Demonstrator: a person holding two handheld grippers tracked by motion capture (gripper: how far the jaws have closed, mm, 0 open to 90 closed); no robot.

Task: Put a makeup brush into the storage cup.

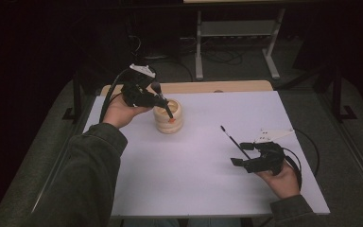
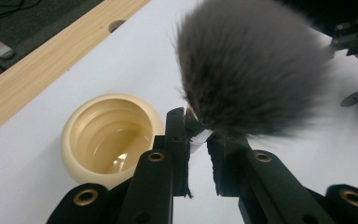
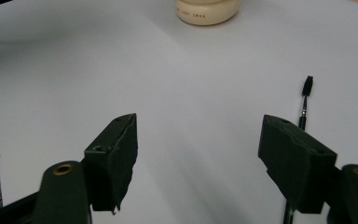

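Observation:
My left gripper is shut on a makeup brush just below its fluffy grey head. In the high view the brush's dark handle slants down across a cream ribbed pot, and its orange end shows over the pot's front wall. The left gripper view looks down into the pot, which is hollow with nothing inside. My right gripper rests low over the white table at the right, open with nothing between its fingers. A thin black brush lies on the table beside its right jaw.
The white tabletop has a wooden strip along its far edge. Beyond it stand a metal frame and cables on a dark floor. The person's sleeves come in from the bottom corners.

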